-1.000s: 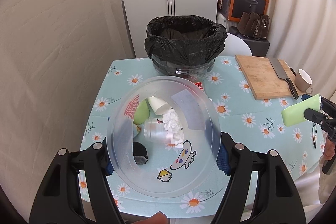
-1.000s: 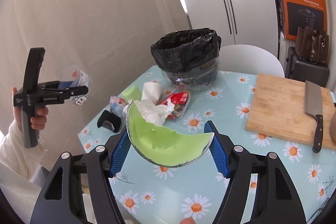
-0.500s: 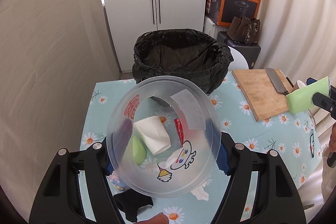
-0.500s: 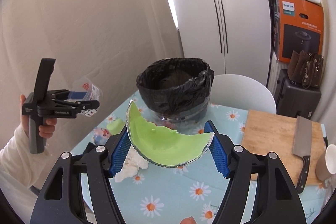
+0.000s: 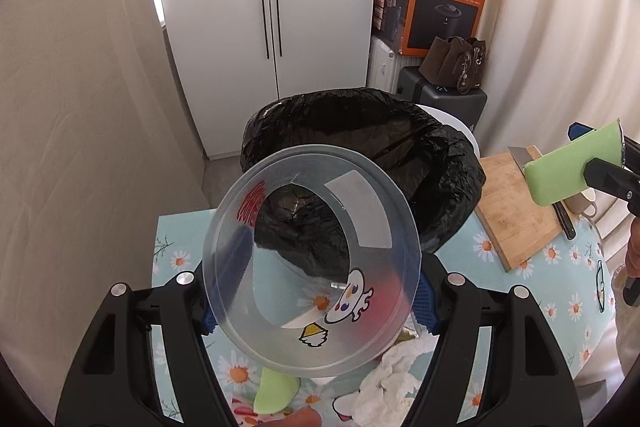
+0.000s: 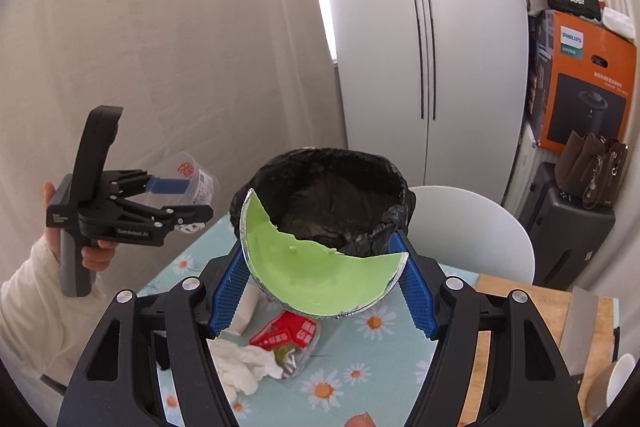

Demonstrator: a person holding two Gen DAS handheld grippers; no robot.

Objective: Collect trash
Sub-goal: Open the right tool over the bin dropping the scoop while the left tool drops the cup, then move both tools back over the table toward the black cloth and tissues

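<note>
Trash is held in both tools above the daisy-print table (image 6: 360, 383). The left gripper (image 5: 316, 291) is clamped on a clear plastic cup (image 5: 312, 263), its blue pads pressed against the cup's sides; the cup's open mouth faces the camera and carries red lettering and a cartoon sticker. Through its clear wall I can see the black-lined trash bin (image 5: 360, 155) just beyond it. In the right wrist view that same cup shows up at the left, gripped in the tool held by a hand in a white sleeve, off to the side of the bin and not over its opening.

The right gripper (image 6: 320, 287) is closed on a broken green bowl piece (image 6: 316, 267), a curved shard with a silvery outer skin and a jagged top edge, wedged between the blue pads. It sits just in front of the bin's rim.

On the table below lie a crumpled white tissue (image 6: 244, 367), a red snack wrapper (image 6: 288, 335) inside clear plastic, and a green fragment (image 5: 276, 391) near the bottom of the left view. Off to the right are a wooden cutting board (image 5: 516, 215) with a cleaver (image 6: 580, 323) on it, and a mug (image 6: 620, 379) beside it. A white chair (image 6: 472, 227) stands behind the bin.
</note>
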